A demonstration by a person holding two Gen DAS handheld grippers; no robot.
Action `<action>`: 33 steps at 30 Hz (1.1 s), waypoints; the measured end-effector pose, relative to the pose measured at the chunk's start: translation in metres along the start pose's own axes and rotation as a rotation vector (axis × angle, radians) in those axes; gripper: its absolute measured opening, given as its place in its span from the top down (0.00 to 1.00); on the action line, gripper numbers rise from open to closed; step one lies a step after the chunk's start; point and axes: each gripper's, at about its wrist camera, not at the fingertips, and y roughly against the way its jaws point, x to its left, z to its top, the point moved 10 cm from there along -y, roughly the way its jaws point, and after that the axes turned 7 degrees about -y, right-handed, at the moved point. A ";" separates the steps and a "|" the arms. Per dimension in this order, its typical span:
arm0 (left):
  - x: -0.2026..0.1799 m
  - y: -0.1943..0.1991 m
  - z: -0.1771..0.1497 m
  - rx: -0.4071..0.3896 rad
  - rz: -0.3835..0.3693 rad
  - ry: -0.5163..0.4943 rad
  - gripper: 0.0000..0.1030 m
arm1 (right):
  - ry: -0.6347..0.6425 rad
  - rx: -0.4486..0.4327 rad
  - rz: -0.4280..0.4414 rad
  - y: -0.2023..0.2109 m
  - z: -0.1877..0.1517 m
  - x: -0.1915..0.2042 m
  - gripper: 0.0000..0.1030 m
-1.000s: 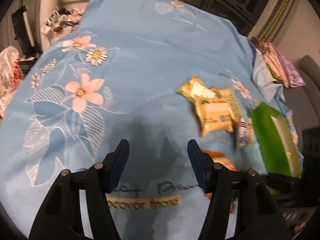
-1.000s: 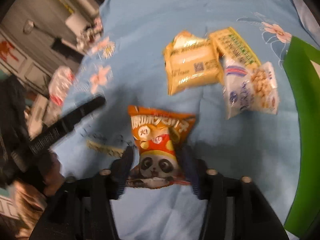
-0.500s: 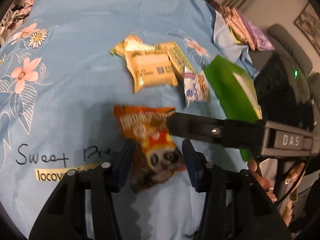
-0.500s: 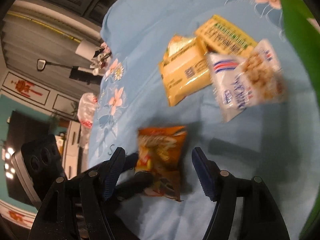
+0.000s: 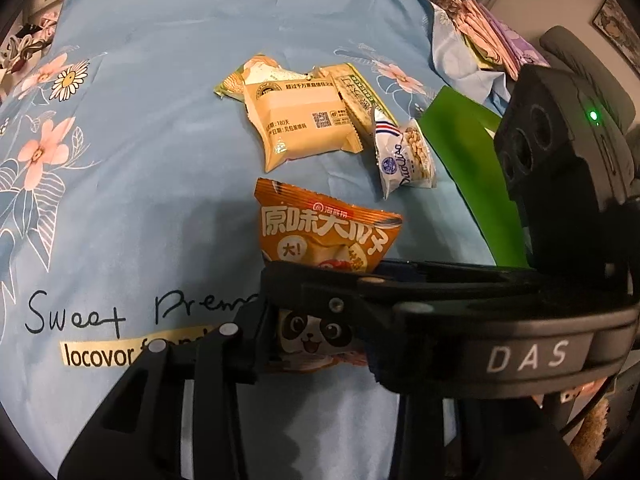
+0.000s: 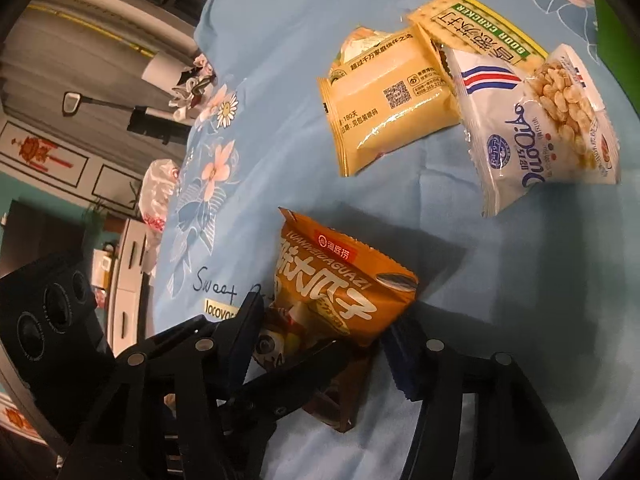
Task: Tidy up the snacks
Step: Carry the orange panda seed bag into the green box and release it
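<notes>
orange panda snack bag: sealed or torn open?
Sealed, as far as visible: the orange panda bag looks puffy, top seam intact. Its lower end is hidden by both grippers.

We see a light blue cloth (image 5: 168,128) printed with pink flowers, white daisies and dark handwriting. On it lies an orange packet (image 5: 324,236) with white characters and a black-and-white panda face. Above it in the frame sits a tan-yellow packet (image 5: 300,124), beside a yellow cracker packet with a green stripe (image 6: 480,24). A white packet (image 6: 532,136) carries red and blue stripes. A bright green box (image 5: 476,160) shows at right. Both tools (image 5: 320,328) (image 6: 328,344) are black.
</notes>
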 end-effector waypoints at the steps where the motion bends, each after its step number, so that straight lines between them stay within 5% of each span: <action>1: 0.000 0.000 0.001 -0.003 -0.003 0.008 0.64 | -0.007 -0.009 -0.003 0.002 0.000 -0.001 0.43; 9: -0.029 0.015 0.032 -0.108 0.009 -0.071 0.65 | 0.038 -0.161 -0.043 0.047 0.017 0.004 0.45; 19: -0.122 0.027 0.092 -0.259 -0.062 -0.275 0.65 | 0.014 -0.474 -0.057 0.166 0.047 -0.018 0.45; 26: -0.193 0.006 0.111 -0.281 -0.217 -0.379 0.65 | -0.087 -0.655 -0.131 0.237 0.053 -0.066 0.45; 33: -0.232 -0.025 0.112 -0.222 -0.285 -0.458 0.67 | -0.226 -0.699 -0.175 0.258 0.056 -0.118 0.45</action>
